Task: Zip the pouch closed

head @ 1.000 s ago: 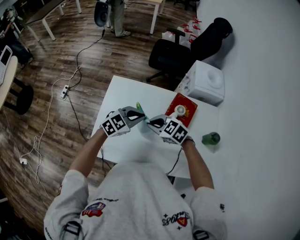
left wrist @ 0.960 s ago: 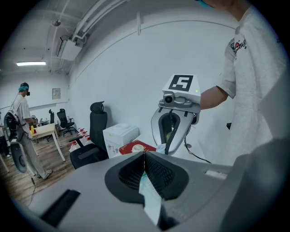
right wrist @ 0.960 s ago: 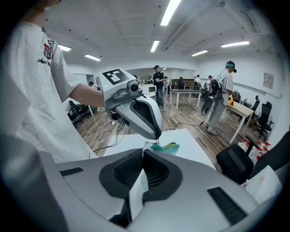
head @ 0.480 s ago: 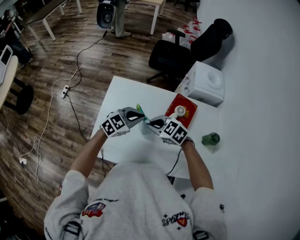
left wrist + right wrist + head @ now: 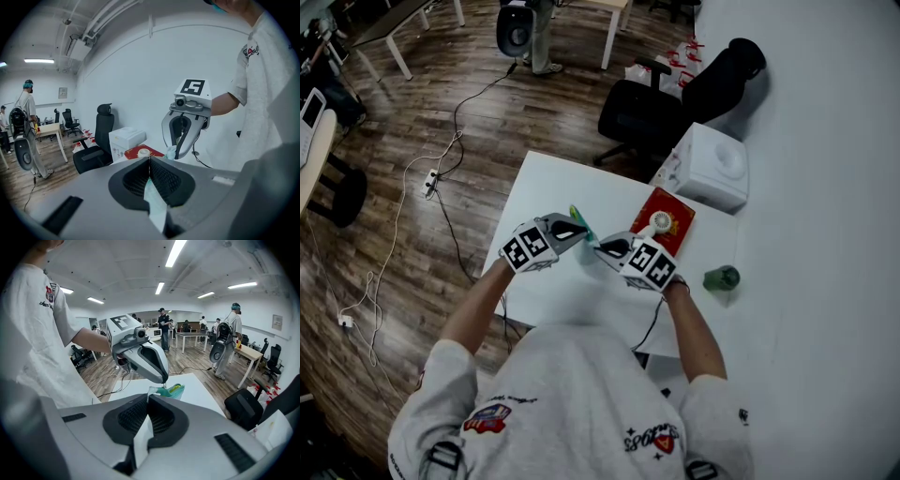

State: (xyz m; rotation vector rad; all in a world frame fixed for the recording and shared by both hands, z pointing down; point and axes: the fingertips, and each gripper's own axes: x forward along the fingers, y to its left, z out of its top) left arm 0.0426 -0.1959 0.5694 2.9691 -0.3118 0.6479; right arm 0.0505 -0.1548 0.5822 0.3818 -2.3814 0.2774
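A small translucent teal pouch [image 5: 579, 221] with something yellow-green inside hangs above the white table [image 5: 546, 187], stretched between my two grippers. My left gripper [image 5: 584, 231] is shut on one end of it. In the left gripper view a pale teal strip of the pouch [image 5: 156, 206] runs out between the closed jaws of the left gripper [image 5: 150, 161]. My right gripper [image 5: 600, 247] is shut on the opposite end, and a white strip of the pouch [image 5: 140, 439] shows between the jaws of the right gripper [image 5: 149, 399]. The teal part of the pouch [image 5: 172, 391] hangs under the left gripper's tip. The zipper pull is not discernible.
A red box [image 5: 675, 223] with a small white fan [image 5: 660, 221] on it lies at the table's far right. Behind it stands a white appliance [image 5: 712, 167]. A green bottle [image 5: 723, 277] lies to the right. A black office chair [image 5: 639, 114] stands beyond the table. A cable [image 5: 651, 326] runs off the near edge.
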